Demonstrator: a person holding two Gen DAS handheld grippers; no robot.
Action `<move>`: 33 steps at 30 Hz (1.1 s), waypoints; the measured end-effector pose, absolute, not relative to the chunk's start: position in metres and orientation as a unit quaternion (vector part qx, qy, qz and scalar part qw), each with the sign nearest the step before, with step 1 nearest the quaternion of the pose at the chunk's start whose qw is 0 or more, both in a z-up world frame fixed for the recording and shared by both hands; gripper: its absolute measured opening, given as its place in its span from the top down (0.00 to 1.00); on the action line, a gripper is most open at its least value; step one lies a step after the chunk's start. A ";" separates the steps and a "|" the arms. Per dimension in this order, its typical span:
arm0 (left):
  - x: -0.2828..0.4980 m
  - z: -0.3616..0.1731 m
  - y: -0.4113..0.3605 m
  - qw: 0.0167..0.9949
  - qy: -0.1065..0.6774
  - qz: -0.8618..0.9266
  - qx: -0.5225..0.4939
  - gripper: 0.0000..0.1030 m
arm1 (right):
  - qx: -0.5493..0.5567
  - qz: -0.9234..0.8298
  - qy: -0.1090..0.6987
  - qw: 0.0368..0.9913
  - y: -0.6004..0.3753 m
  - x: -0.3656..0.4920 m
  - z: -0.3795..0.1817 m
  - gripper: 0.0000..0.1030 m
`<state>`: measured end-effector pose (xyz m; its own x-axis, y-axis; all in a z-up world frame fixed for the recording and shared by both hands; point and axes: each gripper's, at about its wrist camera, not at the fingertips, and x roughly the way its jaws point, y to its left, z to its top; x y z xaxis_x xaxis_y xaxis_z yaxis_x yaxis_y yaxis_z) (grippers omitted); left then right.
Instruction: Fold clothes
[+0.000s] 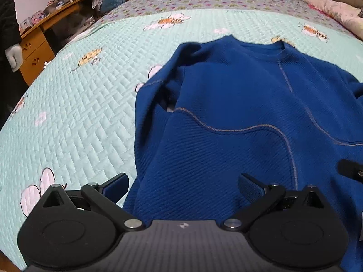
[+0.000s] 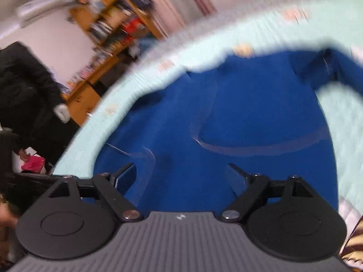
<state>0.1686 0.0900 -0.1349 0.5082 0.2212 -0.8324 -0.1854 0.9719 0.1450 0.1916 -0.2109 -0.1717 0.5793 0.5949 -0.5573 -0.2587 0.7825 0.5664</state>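
Lying face up on the bed, the blue sweatshirt (image 1: 238, 104) has its collar (image 1: 261, 47) at the far end and its hem nearest the person, so the folding can start from the near edge. Its left sleeve (image 1: 158, 95) is already bunched in over the body, with grey seam stitching curving across the chest, while the right sleeve (image 2: 340, 68) still trails out to the far right in the right wrist view. The left gripper (image 1: 183, 185) hovers low over the near left edge of the garment, jaws spread wide with nothing between them; one finger sits over the quilt, the other over the cloth, as if bracketing the edge it means to pinch. The right gripper (image 2: 181, 176) is likewise spread and empty above the near middle of the sweatshirt; that view is blurred, so finer detail is lost. Beneath lies a pale green quilted bedspread (image 1: 79, 113) with flower and bee patches. Further off to the left stand a wooden desk (image 1: 36, 43) and cluttered shelves, and a bystander's white-gloved hand (image 1: 14, 56) hangs there.
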 end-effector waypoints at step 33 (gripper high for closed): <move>0.178 -0.164 0.109 0.862 0.499 0.086 0.003 0.01 | 0.157 0.266 0.402 0.862 -0.184 0.207 -0.161 0.25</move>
